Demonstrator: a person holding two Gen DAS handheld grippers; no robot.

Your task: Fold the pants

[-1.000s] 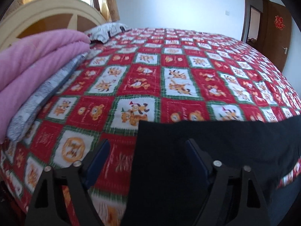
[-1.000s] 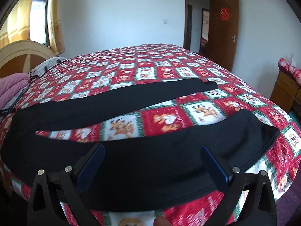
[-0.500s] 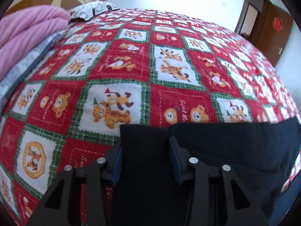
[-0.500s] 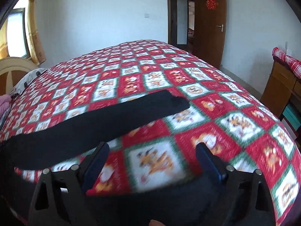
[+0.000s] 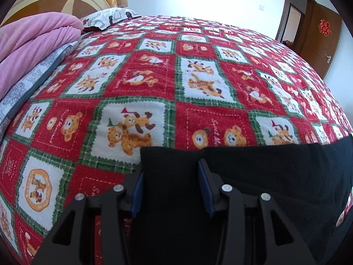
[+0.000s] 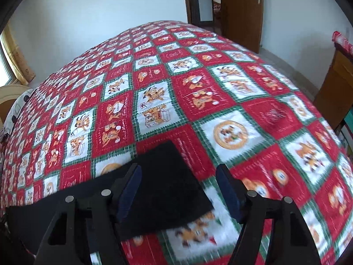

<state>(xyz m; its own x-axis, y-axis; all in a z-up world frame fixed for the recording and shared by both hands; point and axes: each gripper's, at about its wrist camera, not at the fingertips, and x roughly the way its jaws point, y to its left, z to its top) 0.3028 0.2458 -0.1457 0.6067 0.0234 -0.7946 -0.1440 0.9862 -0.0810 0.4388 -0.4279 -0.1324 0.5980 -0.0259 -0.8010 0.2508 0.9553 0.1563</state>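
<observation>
Black pants (image 5: 264,176) lie on the red patchwork bedspread (image 5: 154,84). In the left wrist view my left gripper (image 5: 171,176) is closed on a corner of the pants, with black cloth filling the gap between its blue pads. In the right wrist view one black pant leg end (image 6: 163,176) lies flat on the bed. My right gripper (image 6: 178,183) is open above that leg end; its left finger is over the cloth and its right finger is over bare bedspread.
A folded pink blanket (image 5: 33,44) on a grey patterned one and a pillow (image 5: 108,17) sit by the headboard at the left. A brown door (image 6: 240,6) and a wooden cabinet (image 6: 335,84) stand beyond the bed's right side.
My left gripper closed on the pants corner and stayed there. My right gripper swept from over the near leg toward the other leg's end and narrowed a little, still open.
</observation>
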